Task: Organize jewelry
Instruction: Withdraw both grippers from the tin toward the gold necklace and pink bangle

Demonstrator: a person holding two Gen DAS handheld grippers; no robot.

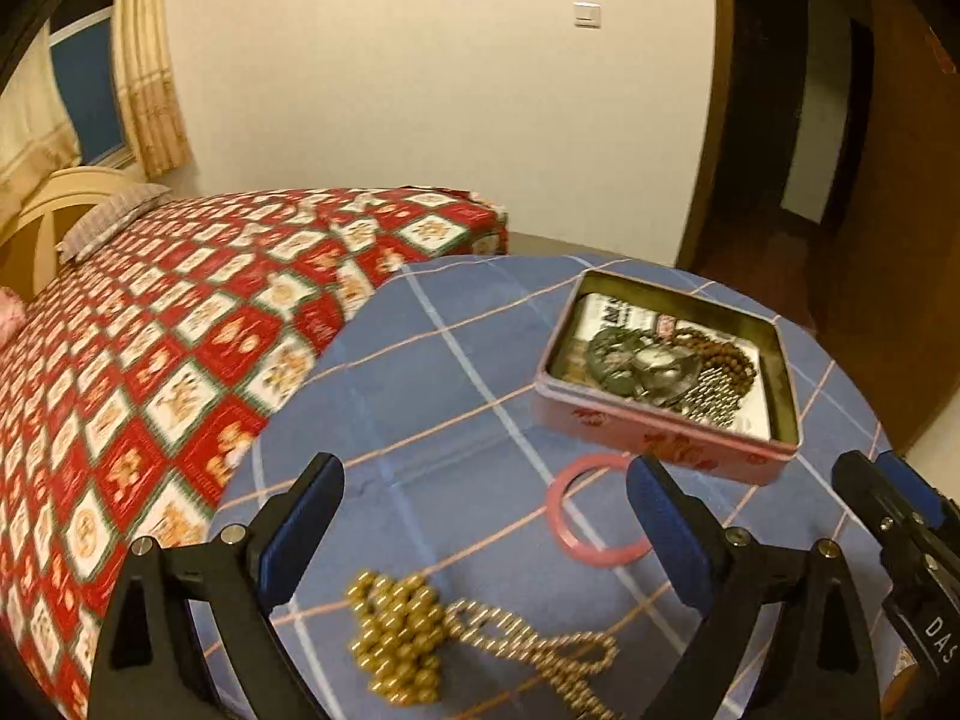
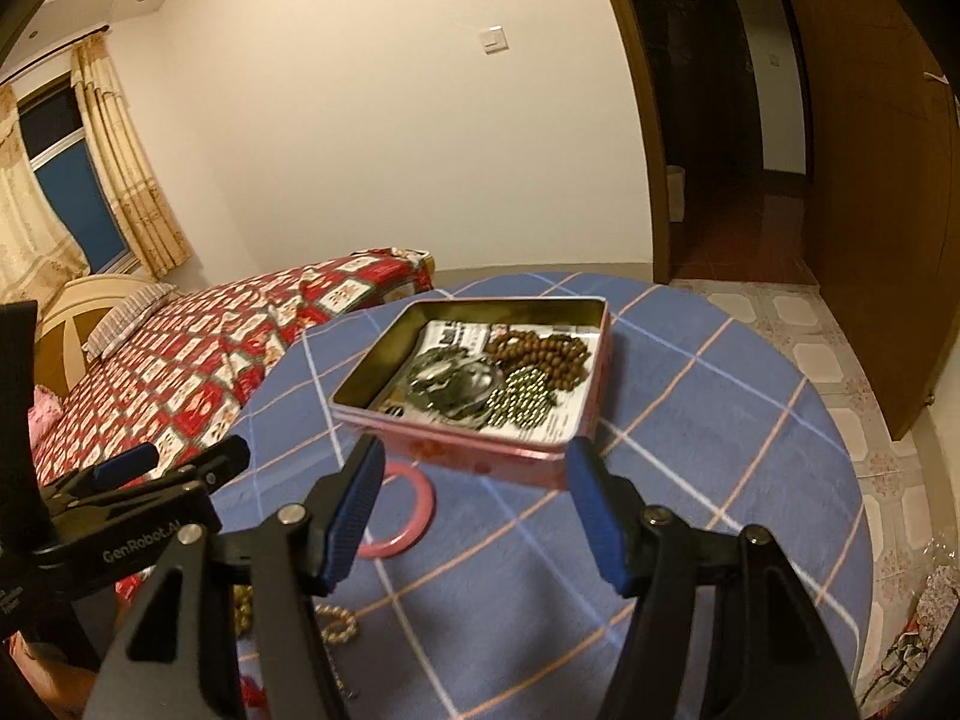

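An open pink tin (image 1: 648, 427) (image 2: 480, 451) stands on a round table under a blue checked cloth (image 1: 420, 360) (image 2: 720, 420). Inside it, on printed paper, lie a brown bead strand (image 1: 723, 354) (image 2: 540, 353), small metallic beads (image 1: 714, 399) (image 2: 522, 403) and a dark silver-green piece (image 1: 630, 360) (image 2: 456, 384). A pink bangle (image 1: 594, 513) (image 2: 414, 510) lies flat in front of the tin. A gold bead necklace (image 1: 408, 636) (image 2: 336, 624) is heaped nearer me. My left gripper (image 1: 489, 519) hangs open above the necklace, holding nothing. My right gripper (image 2: 477, 480) is open and holds nothing, just short of the tin's front wall.
A bed with a red patterned cover (image 1: 180, 330) (image 2: 210, 360) presses against the table's left side. Tiled floor (image 2: 840, 360) and a dark open doorway (image 2: 720, 150) lie beyond the table's right edge. Each gripper shows at the edge of the other's view.
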